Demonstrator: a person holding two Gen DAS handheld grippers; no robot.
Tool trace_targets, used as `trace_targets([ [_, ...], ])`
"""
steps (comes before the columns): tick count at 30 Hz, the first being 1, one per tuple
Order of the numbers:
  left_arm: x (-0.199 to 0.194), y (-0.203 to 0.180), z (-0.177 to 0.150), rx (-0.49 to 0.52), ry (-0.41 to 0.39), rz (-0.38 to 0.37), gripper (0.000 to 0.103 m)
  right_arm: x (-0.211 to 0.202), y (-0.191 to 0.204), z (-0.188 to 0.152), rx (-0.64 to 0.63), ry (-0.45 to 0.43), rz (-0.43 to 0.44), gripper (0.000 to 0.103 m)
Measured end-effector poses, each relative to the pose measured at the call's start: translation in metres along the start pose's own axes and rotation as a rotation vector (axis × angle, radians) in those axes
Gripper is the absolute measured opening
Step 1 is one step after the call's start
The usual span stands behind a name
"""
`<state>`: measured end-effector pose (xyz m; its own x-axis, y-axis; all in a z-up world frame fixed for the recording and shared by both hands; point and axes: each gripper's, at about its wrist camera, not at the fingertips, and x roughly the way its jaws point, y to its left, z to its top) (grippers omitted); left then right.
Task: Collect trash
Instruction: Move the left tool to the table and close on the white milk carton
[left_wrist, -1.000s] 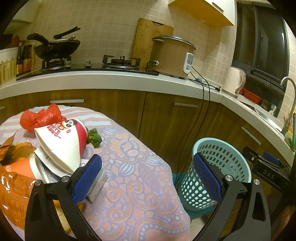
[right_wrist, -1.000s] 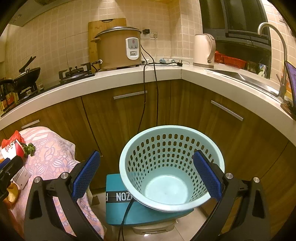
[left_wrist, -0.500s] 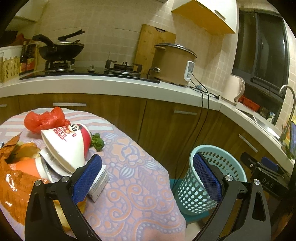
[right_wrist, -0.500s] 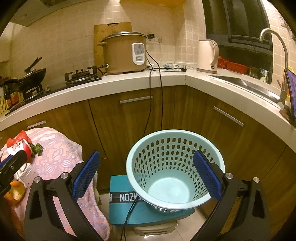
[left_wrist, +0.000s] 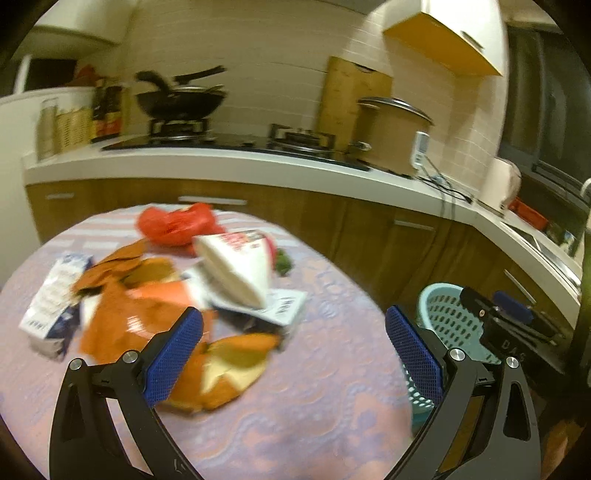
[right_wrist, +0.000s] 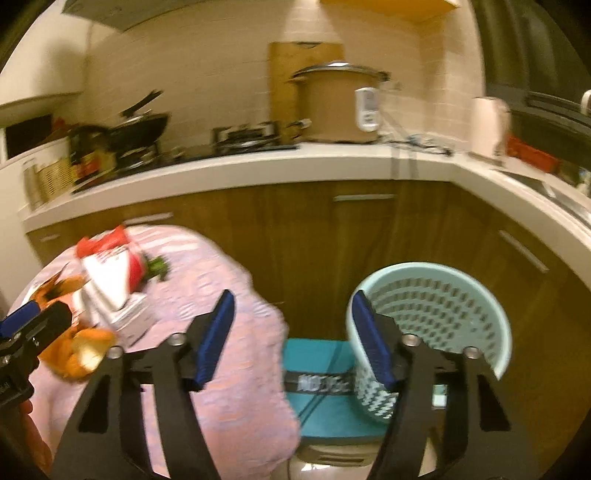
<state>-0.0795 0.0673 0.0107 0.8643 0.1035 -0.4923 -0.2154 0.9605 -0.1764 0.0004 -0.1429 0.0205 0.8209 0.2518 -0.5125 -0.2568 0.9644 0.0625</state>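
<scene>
Left wrist view: the left tool (left_wrist: 293, 349) has swung left and pulled back since a second ago, so the whole trash heap now lies ahead of it instead of only its right edge; the frame is smeared by that motion; its jaws are spread and hold nothing; the white and red paper cup (left_wrist: 240, 267) lies on its side mid-heap, the red plastic bag (left_wrist: 173, 223) beyond it, orange wrappers (left_wrist: 122, 317) and a blue-white carton (left_wrist: 51, 299) to the left, all on the cloth-covered worktop (left_wrist: 314, 398); I judge a first pick is being lined up, nothing yet collected

Right wrist view: the right tool (right_wrist: 291, 334) has turned left too; the teal basket (right_wrist: 436, 325), earlier centred between the jaws, now sits at right, empty as far as shows; the worktop's trash has come into view at left; the jaws have narrowed but remain apart, gripping nothing
</scene>
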Motion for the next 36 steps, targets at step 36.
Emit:
trace_targets([
  [36,0.022,0.222,-0.009,-0.243,0.256,0.295,0.083,0.045,0.109,0.005,-0.154,0.144,0.289,0.034],
])
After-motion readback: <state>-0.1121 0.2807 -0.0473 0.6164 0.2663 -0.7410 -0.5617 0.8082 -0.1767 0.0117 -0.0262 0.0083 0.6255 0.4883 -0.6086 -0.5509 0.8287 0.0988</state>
